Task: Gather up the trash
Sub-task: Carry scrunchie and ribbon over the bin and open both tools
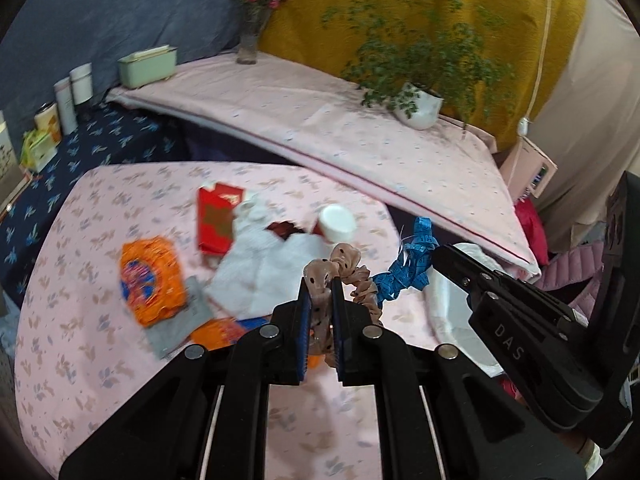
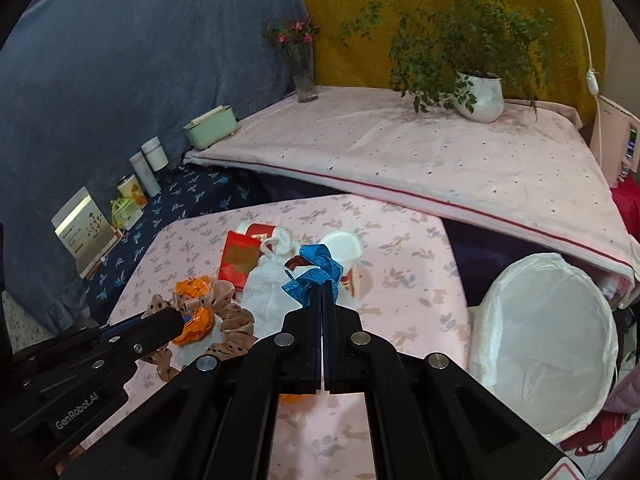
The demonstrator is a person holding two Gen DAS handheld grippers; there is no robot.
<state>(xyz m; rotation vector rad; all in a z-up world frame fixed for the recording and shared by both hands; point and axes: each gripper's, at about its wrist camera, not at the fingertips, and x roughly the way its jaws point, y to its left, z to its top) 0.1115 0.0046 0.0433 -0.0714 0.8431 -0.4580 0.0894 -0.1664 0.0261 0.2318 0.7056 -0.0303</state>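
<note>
While litter covers pink floral table (image 1: 80, 340), left gripper (image 1: 320, 284) clamps scrunchie (image 1: 352, 268), right gripper (image 2: 324, 288) clamps tape measure (image 2: 316, 272).

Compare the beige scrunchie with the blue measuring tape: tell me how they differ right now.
The beige polka-dot fabric scrunchie is a puffy gathered loop; the blue measuring tape is a flat printed strip, crumpled. The scrunchie is pinched in the left hand-held gripper, the tape in the right hand-held gripper. The scrunchie looks bulkier than the tape. Both are soft and hang limp from shut jaws above the pink floral table cloth.
</note>
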